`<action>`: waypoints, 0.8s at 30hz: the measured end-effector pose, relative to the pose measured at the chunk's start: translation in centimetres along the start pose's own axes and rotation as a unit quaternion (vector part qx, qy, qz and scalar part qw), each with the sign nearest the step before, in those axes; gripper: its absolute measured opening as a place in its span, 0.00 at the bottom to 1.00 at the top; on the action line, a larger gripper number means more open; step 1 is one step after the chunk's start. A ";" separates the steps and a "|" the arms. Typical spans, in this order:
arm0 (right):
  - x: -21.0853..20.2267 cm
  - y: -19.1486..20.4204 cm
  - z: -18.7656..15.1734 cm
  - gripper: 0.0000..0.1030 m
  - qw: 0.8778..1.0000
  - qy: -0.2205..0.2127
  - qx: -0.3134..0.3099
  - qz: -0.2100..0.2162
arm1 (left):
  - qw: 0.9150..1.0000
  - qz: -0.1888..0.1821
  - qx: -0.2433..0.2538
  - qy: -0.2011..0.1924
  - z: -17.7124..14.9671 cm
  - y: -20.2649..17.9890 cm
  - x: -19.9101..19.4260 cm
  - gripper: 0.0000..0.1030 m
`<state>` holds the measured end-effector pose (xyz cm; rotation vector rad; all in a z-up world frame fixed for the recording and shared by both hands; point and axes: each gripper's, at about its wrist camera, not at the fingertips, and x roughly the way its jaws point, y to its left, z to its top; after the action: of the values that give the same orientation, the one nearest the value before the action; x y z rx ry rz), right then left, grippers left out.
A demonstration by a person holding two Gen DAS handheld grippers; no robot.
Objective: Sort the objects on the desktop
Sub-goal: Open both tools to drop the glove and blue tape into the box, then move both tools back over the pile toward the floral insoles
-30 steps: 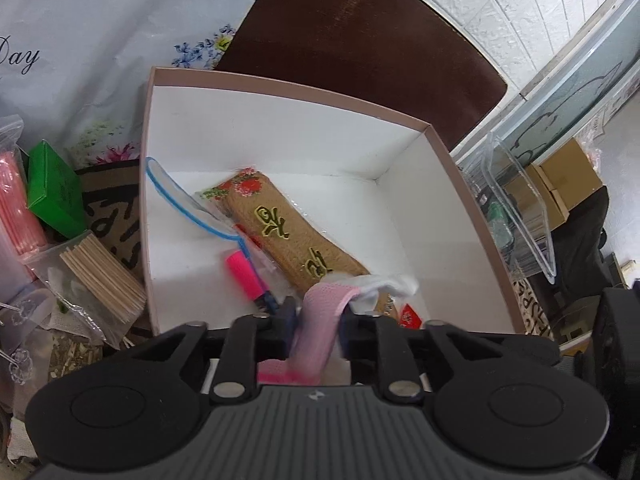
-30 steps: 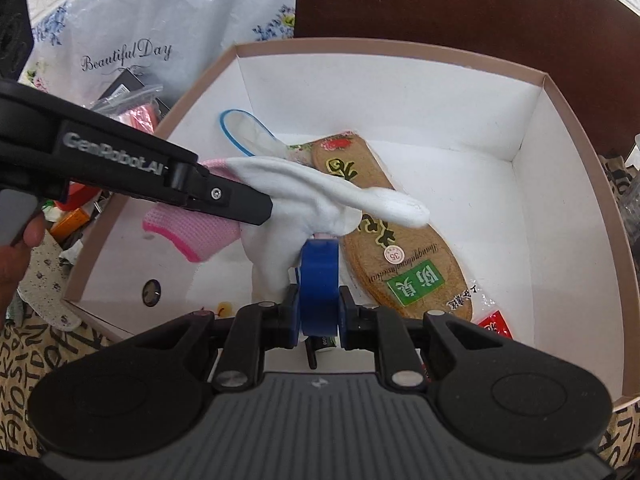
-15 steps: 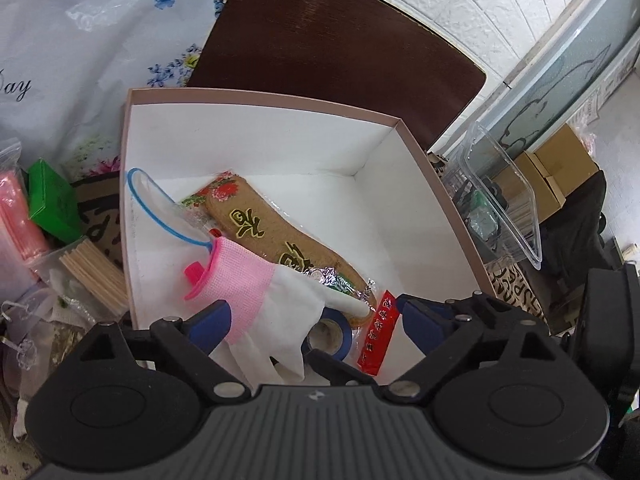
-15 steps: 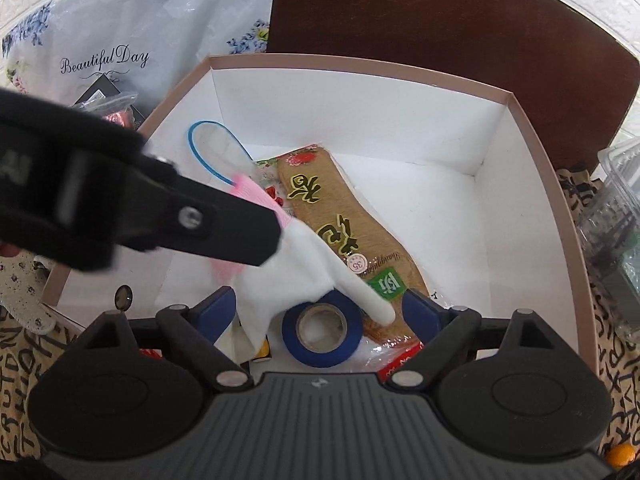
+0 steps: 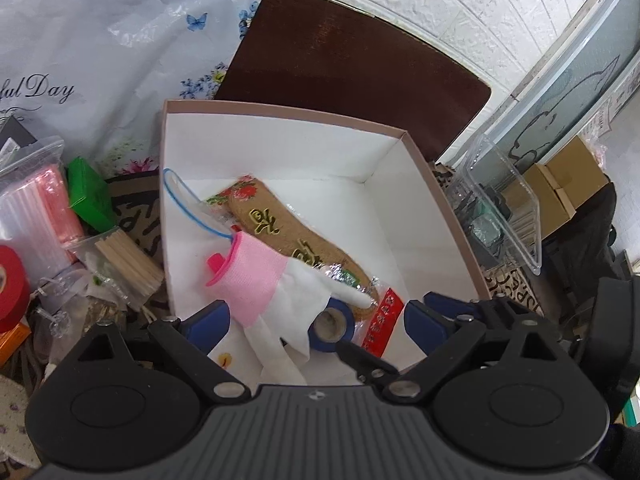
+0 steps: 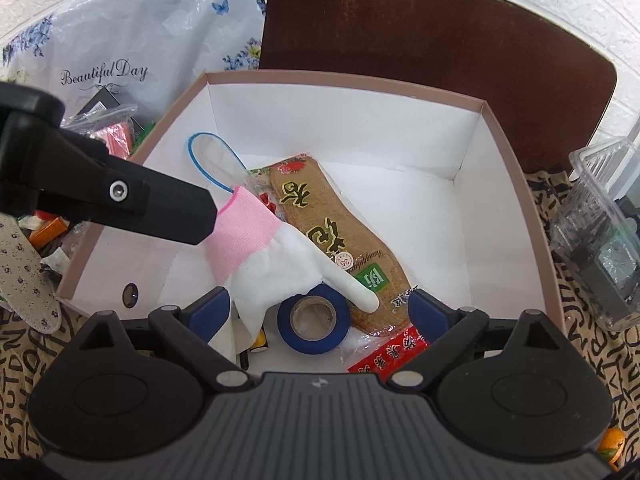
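Note:
A white cardboard box (image 5: 436, 216) (image 6: 508, 168) holds a white glove with a pink cuff (image 5: 280, 292) (image 6: 276, 264), a roll of blue tape (image 5: 332, 324) (image 6: 314, 320), a packaged brown insole (image 5: 296, 240) (image 6: 340, 236) and a clear bag with a blue edge (image 5: 188, 204) (image 6: 212, 160). My left gripper (image 5: 316, 320) is open and empty above the glove. My right gripper (image 6: 320, 314) is open and empty above the tape. One left finger (image 6: 160, 208) reaches over the box's left wall in the right wrist view.
Left of the box lie a green box (image 5: 88, 196), a pink zip bag (image 5: 44, 216), wooden sticks (image 5: 128, 264) and red tape (image 5: 12, 292). A clear plastic container (image 5: 504, 216) (image 6: 600, 248) stands to the right. A dark brown board (image 5: 352, 64) lies behind.
Both grippers opened: the left let go of the glove, the right let go of the blue tape, both now lying in the box. Both grippers have drawn back and up.

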<state>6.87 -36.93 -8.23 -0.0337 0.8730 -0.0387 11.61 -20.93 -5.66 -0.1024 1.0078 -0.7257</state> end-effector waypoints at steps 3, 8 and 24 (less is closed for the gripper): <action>-0.9 0.1 0.0 0.91 1.000 -0.010 0.000 -0.004 | 1.000 0.012 -0.001 0.000 -0.5 0.1 -0.7 0.94; -2.3 0.7 -0.2 0.91 1.000 -0.021 -0.004 -0.007 | 1.000 0.015 -0.013 -0.008 -1.2 0.4 -2.3 0.94; -7.5 9.1 -1.3 0.91 0.992 -0.075 -0.080 0.065 | 0.989 0.056 -0.116 -0.070 -7.2 6.7 -11.5 0.94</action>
<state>1.29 -27.50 -3.73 -0.1290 0.7238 0.1541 5.52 -7.21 -3.90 -0.2930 0.9523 -0.4907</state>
